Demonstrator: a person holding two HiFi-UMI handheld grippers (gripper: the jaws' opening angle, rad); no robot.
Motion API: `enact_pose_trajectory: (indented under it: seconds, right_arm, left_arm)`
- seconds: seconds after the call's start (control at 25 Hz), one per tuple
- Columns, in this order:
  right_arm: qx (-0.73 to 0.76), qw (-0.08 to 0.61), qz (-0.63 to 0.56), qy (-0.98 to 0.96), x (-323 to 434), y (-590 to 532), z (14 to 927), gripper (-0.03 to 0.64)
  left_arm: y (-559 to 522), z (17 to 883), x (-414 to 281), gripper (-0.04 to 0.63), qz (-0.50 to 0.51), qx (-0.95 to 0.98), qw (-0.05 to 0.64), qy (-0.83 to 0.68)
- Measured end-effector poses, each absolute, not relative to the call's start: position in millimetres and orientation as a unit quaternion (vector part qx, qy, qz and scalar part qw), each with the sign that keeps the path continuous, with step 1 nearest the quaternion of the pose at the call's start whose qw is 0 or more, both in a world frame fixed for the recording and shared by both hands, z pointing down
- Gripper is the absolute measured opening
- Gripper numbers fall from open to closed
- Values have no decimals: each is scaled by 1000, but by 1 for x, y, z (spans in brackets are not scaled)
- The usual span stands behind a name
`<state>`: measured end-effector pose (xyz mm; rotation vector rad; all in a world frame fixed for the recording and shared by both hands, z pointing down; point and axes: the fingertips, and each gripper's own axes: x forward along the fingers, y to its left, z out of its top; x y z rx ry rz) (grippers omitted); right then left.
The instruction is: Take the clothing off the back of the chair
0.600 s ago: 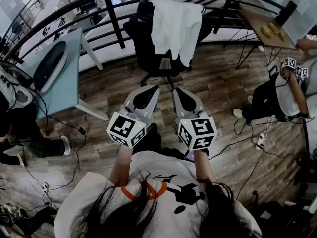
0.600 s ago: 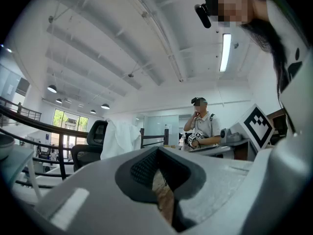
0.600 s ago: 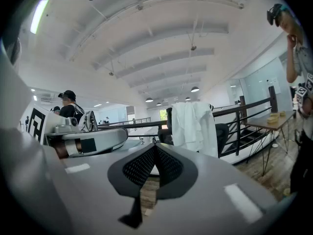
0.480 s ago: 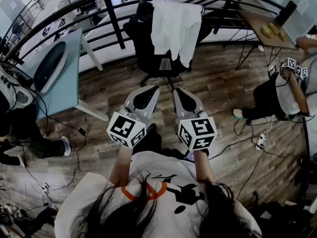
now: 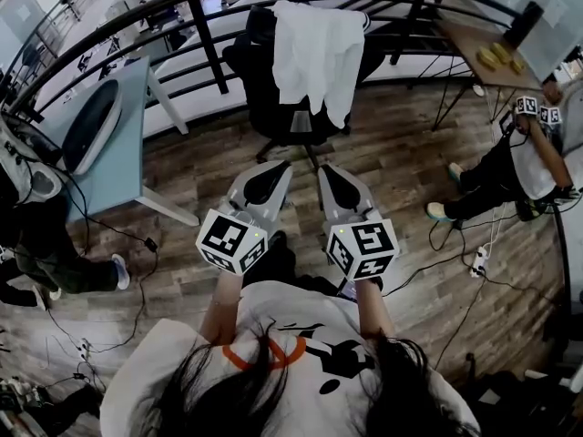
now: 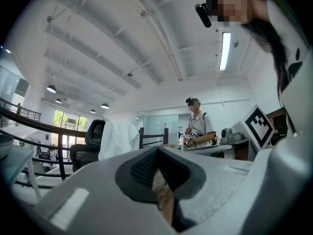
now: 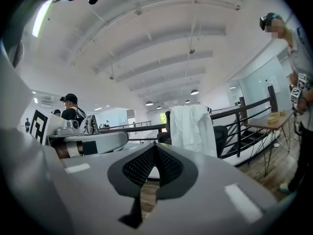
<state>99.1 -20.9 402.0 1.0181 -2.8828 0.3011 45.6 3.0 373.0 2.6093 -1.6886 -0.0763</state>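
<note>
A white garment point(image 5: 314, 48) hangs over the back of a black office chair point(image 5: 273, 98) by the railing, well ahead of both grippers. My left gripper point(image 5: 275, 167) and right gripper point(image 5: 325, 169) are held side by side in front of my chest and point at the chair, about a metre short of it. Both are shut with nothing between the jaws. In the left gripper view the garment point(image 6: 117, 138) shows left of the gripper point(image 6: 157, 151). The right gripper view has the garment point(image 7: 193, 126) right of and beyond the gripper point(image 7: 155, 148).
A curved black railing point(image 5: 205, 39) runs behind the chair. A blue-grey table point(image 5: 123, 153) with a dark oval object stands at the left. At the right are a wooden table point(image 5: 483, 48) and a person point(image 5: 519, 167). Cables point(image 5: 455, 253) lie on the wood floor.
Both grippers stay almost in place. The person at the right has shifted a leg, and the view has moved slightly.
</note>
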Motion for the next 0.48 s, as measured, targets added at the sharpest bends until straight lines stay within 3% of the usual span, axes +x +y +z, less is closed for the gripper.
enact_pose_trajectory:
  seconds: [0.48]
  right_arm:
    - [331,30,108,-937,111,-27,407,9]
  left_arm:
    - [3,374,53,0,-11,837,17,-548]
